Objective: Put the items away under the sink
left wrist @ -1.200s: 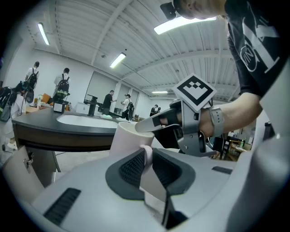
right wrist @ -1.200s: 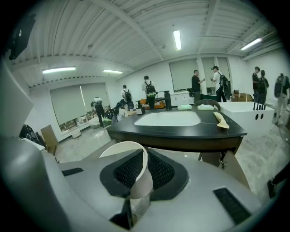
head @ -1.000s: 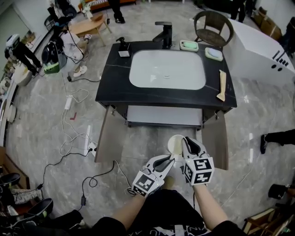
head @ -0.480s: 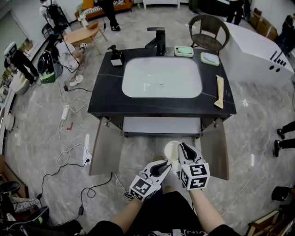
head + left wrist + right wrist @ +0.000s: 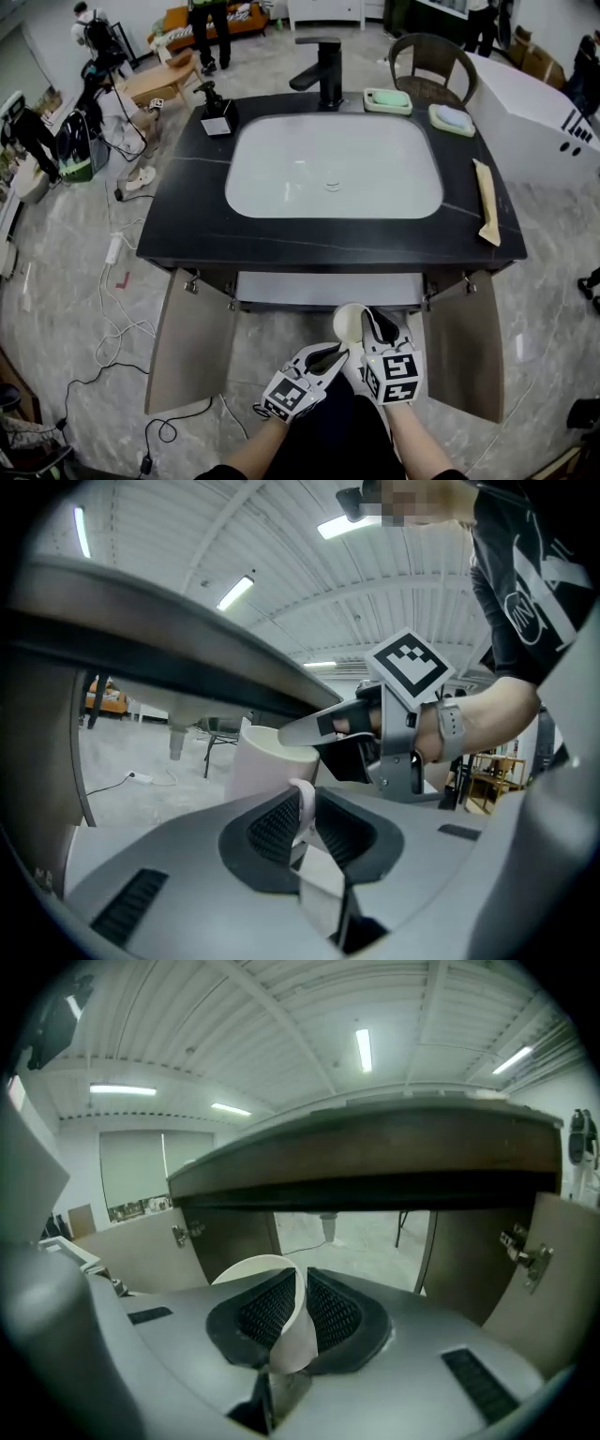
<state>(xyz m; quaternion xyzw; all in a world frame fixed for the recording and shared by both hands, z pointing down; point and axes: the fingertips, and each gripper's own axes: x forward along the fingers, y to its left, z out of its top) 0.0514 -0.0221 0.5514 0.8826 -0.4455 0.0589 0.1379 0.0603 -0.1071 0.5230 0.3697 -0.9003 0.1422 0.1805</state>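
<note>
Both tongs are on the one white mug (image 5: pixel 349 322), which hangs low in front of me, just near of the open cabinet under the black counter (image 5: pixel 178 248). My left tongs (image 5: pixel 302 806) are pinched narrow on the handle (image 5: pixel 304 791), with the loop squeezed between the two pads. My right tongs (image 5: pixel 296 1299) are closed thin over the mug's wall, one pad inside the rim and one outside. So the mug sits between them, with the left tongs at its near left and the right tongs at its right. Both point away from me toward the cabinet opening.

The count is one mug and two tongs, both gripping it. Two cabinet doors are swung open, the left door (image 5: pixel 192 352) and the right door (image 5: pixel 464 342).

Up on the counter there's one white basin (image 5: pixel 333 164) and one black faucet (image 5: pixel 323 70) at the far edge. One soap pump (image 5: pixel 216 112) stands at far left. Two soap dishes sit at far right, a green one (image 5: pixel 387 98) and a blue-topped one (image 5: pixel 452 117). One tan strip (image 5: pixel 487 216) lies along the right edge. One chair (image 5: pixel 427 56) stands beyond the counter.
</note>
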